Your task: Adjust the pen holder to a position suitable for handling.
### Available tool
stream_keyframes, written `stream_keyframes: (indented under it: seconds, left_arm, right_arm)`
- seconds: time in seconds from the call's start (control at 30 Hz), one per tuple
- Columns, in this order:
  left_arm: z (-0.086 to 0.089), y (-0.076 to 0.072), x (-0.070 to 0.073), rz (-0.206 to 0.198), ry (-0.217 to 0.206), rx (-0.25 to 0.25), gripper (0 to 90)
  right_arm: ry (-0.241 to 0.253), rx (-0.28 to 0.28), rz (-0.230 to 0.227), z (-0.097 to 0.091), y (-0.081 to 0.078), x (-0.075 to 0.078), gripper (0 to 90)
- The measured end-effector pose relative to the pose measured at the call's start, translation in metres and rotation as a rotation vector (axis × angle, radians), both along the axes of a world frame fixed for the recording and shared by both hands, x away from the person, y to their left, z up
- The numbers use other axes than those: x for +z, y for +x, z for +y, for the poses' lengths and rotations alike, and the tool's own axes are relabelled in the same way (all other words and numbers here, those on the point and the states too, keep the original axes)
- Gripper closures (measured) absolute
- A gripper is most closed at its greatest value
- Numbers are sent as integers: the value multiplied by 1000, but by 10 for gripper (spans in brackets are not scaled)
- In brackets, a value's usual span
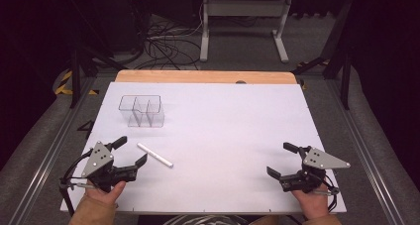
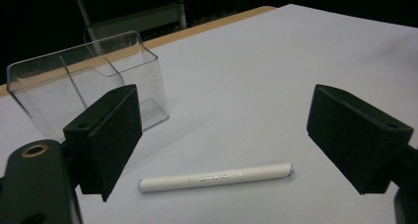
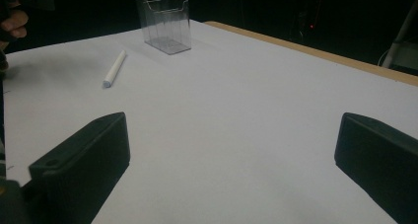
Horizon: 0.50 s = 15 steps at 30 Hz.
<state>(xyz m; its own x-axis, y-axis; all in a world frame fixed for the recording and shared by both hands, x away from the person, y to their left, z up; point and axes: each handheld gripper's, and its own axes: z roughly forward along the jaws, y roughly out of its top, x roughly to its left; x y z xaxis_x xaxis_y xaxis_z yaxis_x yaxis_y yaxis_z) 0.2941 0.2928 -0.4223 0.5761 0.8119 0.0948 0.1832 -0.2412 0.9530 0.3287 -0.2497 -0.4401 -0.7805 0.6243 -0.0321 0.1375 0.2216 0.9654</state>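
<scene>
White pen [image 2: 216, 177] lies just ahead of the left claw [image 2: 224, 140], jaws spread, ungripped.

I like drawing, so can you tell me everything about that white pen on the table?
The white pen is a slim, straight stick that looks like smooth plastic, with faint tiny print along its side and a pale bluish tip at one end. It lies flat on the white table, slanted as seen from above, apart from the clear plastic box behind it. Nothing touches it except the table. The left claw is open just beside it, its two black pads on either side but not pressing.
</scene>
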Motion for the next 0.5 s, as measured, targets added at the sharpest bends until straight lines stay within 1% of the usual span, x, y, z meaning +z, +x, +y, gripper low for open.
stream_keyframes:
  seconds: [0.03, 0.13, 0.2, 0.23, 0.27, 0.33, 0.43, 0.5]
  left_arm:
    - [0, 0, 0, 6, -2, -4, 143]
    - [0, 0, 1, 7, 0, -11, 141]
    - [0, 0, 1, 22, -11, -25, 138]
    - [0, 0, 2, 14, 4, -33, 133]
    - [0, 0, 2, 13, 0, -36, 129]
    - [0, 0, 3, 0, 11, -36, 122]
    - [-1, -1, 3, 2, 15, -36, 122]
    - [-1, -2, 3, 7, 10, -31, 123]
  right_arm:
    - [0, 0, 0, 0, 0, 0, 11]
    - [0, 4, -1, 0, 0, 0, 11]
    - [1, 4, -1, 0, 0, -1, 12]
    - [1, 6, 2, 0, 0, -1, 12]
    - [1, 9, -1, 1, 0, -1, 13]
    - [2, 11, 4, 1, 0, -1, 14]
    - [4, 15, -3, 1, 0, -1, 14]
    - [5, 14, -2, 1, 0, -1, 14]
